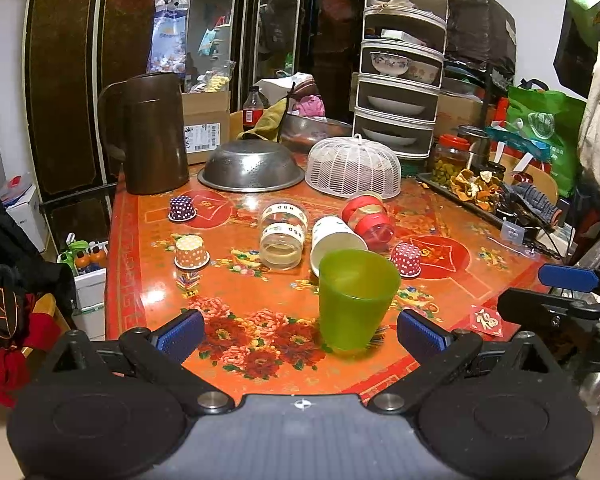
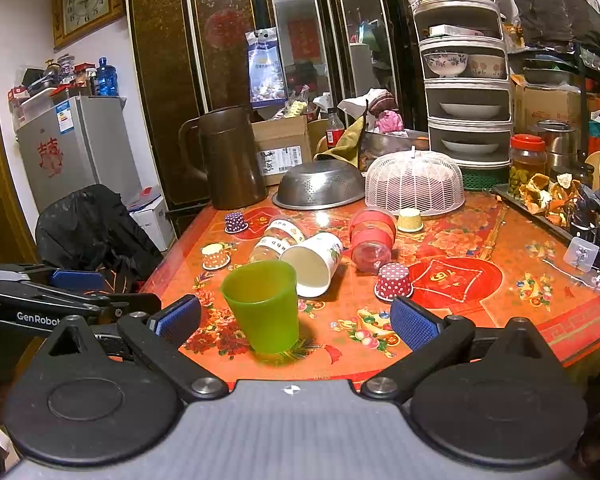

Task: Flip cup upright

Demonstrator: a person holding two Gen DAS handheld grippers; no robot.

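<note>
Between your left gripper (image 1: 300, 334) pads: green cup (image 1: 356, 298) already upright, mouth up, right of centre, untouched. Both jaws spread, holding nothing. Beyond it, white paper cup (image 1: 334, 242) lies on side, long axis toward you, mouth facing jaws. Your right gripper (image 2: 296, 322) sits roughly as near.

A white wall (image 2: 28, 52) on the far left carries a gold-framed clock (image 2: 86, 0) above a grey fridge (image 2: 76, 148). Dark mirrored wardrobe doors (image 2: 236, 40) fill the far side behind the orange floral table (image 2: 480, 320).
</note>
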